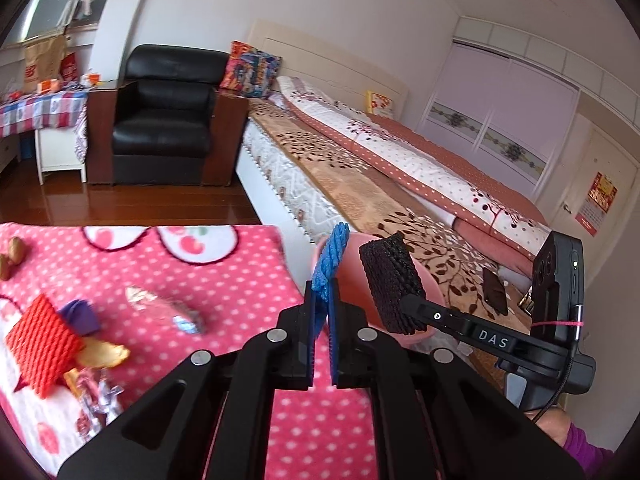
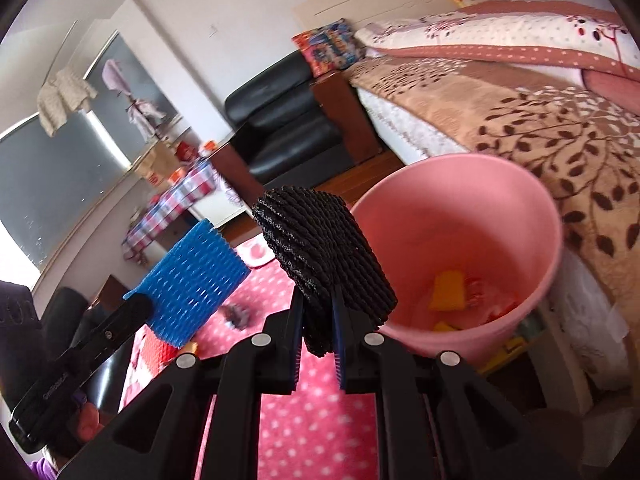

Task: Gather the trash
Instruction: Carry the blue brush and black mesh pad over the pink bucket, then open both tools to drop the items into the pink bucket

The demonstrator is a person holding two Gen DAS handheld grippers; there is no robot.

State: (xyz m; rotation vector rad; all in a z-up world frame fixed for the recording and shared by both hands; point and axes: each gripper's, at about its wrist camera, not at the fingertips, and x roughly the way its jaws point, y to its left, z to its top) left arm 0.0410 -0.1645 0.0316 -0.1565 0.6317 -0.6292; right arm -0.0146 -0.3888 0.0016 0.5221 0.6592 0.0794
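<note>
My left gripper (image 1: 322, 292) is shut on a blue foam net sleeve (image 1: 330, 258), held edge-on above the right end of the pink dotted cloth (image 1: 224, 280). My right gripper (image 2: 318, 320) is shut on a black foam net sleeve (image 2: 320, 248), which the left wrist view shows as the black sleeve (image 1: 390, 284) just right of the blue one. A pink bucket (image 2: 472, 240) stands right of the black sleeve, with yellow and red scraps in its bottom. In the right wrist view the blue sleeve (image 2: 192, 280) hangs to the left. On the cloth lie a red foam sleeve (image 1: 40, 344), a foil wrapper (image 1: 168, 308) and peel (image 1: 102, 354).
A bed (image 1: 360, 168) with a leaf-patterned blanket runs along the right, close behind the bucket. A black armchair (image 1: 164, 120) stands at the back on a wooden floor. A checked-cloth side table (image 1: 44, 112) with boxes stands far left. Nuts (image 1: 12, 256) lie at the cloth's left edge.
</note>
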